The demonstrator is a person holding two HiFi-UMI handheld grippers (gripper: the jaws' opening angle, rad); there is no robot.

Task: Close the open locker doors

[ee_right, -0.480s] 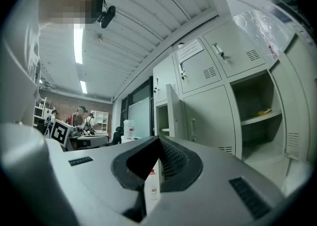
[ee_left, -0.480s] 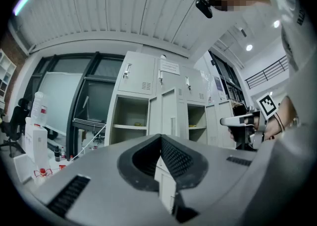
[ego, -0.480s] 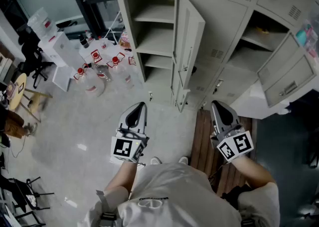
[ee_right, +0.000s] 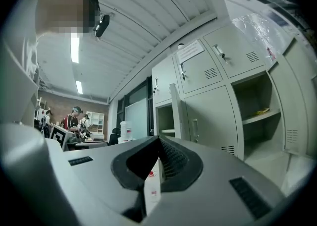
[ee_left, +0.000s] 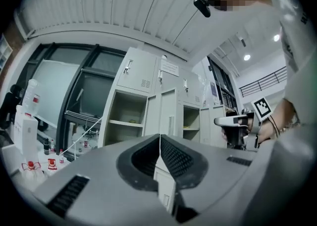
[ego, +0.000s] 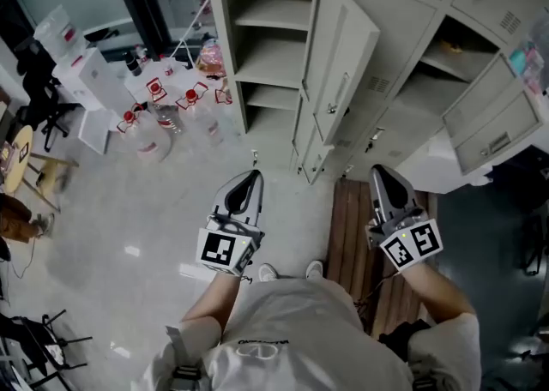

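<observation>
Grey locker door (ego: 343,81) hangs open ahead of us, well beyond left gripper (ego: 249,177) and right gripper (ego: 378,173); both empty, jaws pressed together; second open door (ego: 493,123) rightward, its compartment partly cut off.

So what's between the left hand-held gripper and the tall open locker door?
Head view: bare floor from left hand-held gripper to locker door, besides one tiny speck.

Even, soft indoor light: ceiling strip lights (ee_right: 75,46) glow above-left of the right gripper (ee_right: 158,140); small glare patches dot the floor (ego: 130,251) left of the left gripper (ego: 249,177). Both gripper views bend strongly, with black corners.
</observation>
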